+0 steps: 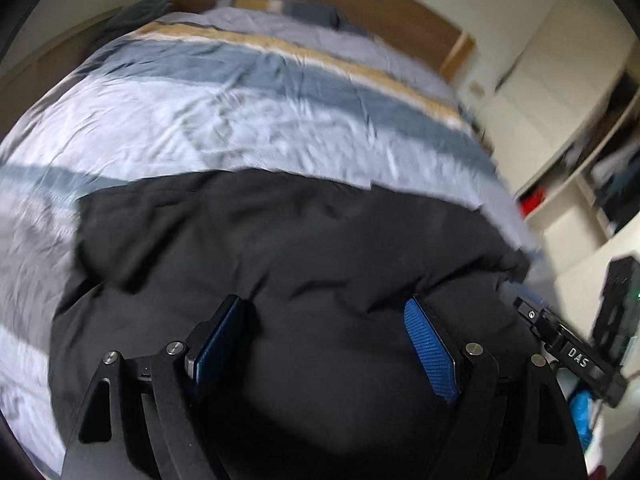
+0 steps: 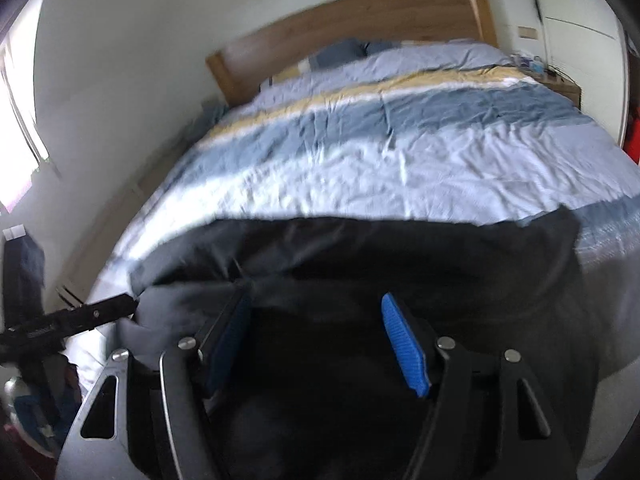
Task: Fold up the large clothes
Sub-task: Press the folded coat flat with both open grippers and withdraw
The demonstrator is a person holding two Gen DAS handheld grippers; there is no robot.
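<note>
the black coat [image 1: 280,240] lies partly folded at 6 o'clock on the bed [image 1: 200,120]. the left claw [image 1: 320,344] and right claw [image 2: 320,344] are spread, pinching nothing. more folds look left.

A bed [image 1: 168,128] with a wooden headboard [image 2: 360,20] carries a wrinkled cover in pale blue, grey-blue, white and yellow bands. Pillows [image 2: 344,50] lie at the head end. A black garment [image 1: 280,248] lies spread flat on the cover at the near end, its far edge straight across the bed.
</note>
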